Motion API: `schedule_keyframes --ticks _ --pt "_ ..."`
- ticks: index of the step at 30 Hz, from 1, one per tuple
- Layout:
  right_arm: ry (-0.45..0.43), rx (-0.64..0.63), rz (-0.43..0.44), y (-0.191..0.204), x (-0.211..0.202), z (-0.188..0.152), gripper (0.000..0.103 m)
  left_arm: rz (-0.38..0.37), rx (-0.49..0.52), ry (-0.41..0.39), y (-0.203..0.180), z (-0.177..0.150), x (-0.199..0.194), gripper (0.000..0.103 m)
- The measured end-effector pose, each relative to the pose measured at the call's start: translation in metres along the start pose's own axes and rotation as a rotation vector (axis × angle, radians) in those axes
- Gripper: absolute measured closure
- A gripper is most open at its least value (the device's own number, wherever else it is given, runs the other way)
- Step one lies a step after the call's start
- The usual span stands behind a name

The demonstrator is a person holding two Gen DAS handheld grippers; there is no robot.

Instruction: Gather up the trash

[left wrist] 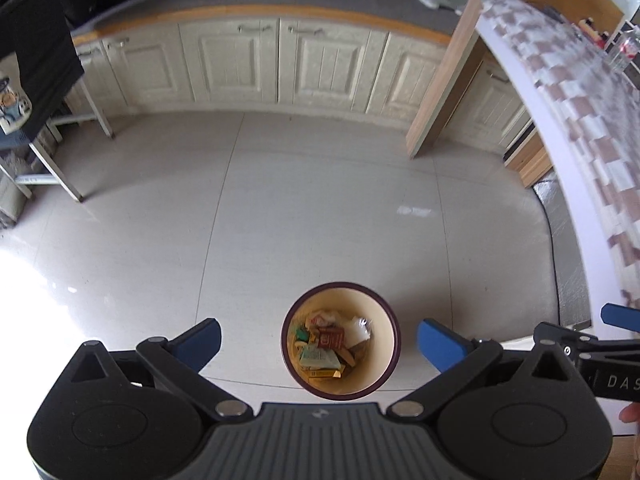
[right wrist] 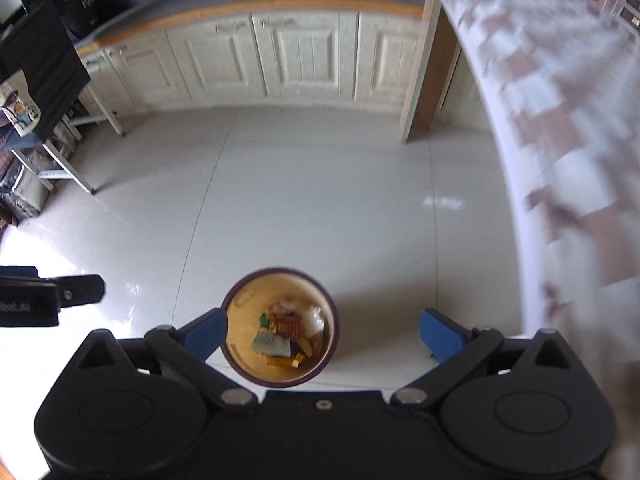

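Note:
A round trash bin [left wrist: 390,344] with a dark rim and cream inside stands on the tiled floor, far below both grippers. It holds several wrappers and small boxes [left wrist: 326,346]. It also shows in the right wrist view [right wrist: 240,316], with the trash [right wrist: 286,336] inside. My left gripper [left wrist: 318,340] is open and empty, high above the bin. My right gripper [right wrist: 322,332] is open and empty, also above the bin, with the bin under its left finger. The right gripper shows at the right edge of the left wrist view [left wrist: 592,344], and the left gripper at the left edge of the right wrist view [right wrist: 52,296].
A table with a checked cloth [left wrist: 580,92] runs along the right. Cream cabinets [left wrist: 280,64] under a wooden counter line the far wall. A metal rack with a dark cloth [left wrist: 36,80] stands at the left. A clear bottle [left wrist: 624,46] stands on the table.

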State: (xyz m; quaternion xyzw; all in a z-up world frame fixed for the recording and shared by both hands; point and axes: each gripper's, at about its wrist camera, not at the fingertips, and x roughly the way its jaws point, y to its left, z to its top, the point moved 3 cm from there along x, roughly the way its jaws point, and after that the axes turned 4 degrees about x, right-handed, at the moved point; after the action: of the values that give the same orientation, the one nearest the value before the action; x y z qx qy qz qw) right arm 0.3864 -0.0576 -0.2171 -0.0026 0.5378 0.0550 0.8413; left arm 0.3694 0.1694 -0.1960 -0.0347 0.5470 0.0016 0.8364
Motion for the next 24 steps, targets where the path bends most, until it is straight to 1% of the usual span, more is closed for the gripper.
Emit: schedule_keyframes --ticks 6,9,12,16,19,24 --pt "-0.065 0.007 0.011 -0.009 -0.069 0.010 0.000 -0.002 0.013 -0.056 -0.017 -0.007 -0.061 0.000" --pt "-0.097 0.011 0.014 -0.017 -0.102 0.009 0.000 -0.019 0.013 -0.083 -0.029 -0.016 -0.089 0.000" --pt "-0.140 0.018 0.006 -0.029 -0.135 0.004 0.000 -0.018 0.009 -0.118 -0.041 -0.026 -0.117 0.000" --pt "-0.195 0.010 0.001 -0.048 -0.178 -0.008 0.000 -0.004 0.010 -0.176 -0.060 -0.041 -0.154 0.000" --pt "-0.237 -0.005 -0.009 -0.063 -0.209 -0.025 0.000 0.013 -0.002 -0.221 -0.073 -0.052 -0.180 0.000" --pt "-0.291 0.001 -0.014 -0.091 -0.251 -0.052 0.000 0.009 -0.017 -0.272 -0.098 -0.081 -0.219 0.000"
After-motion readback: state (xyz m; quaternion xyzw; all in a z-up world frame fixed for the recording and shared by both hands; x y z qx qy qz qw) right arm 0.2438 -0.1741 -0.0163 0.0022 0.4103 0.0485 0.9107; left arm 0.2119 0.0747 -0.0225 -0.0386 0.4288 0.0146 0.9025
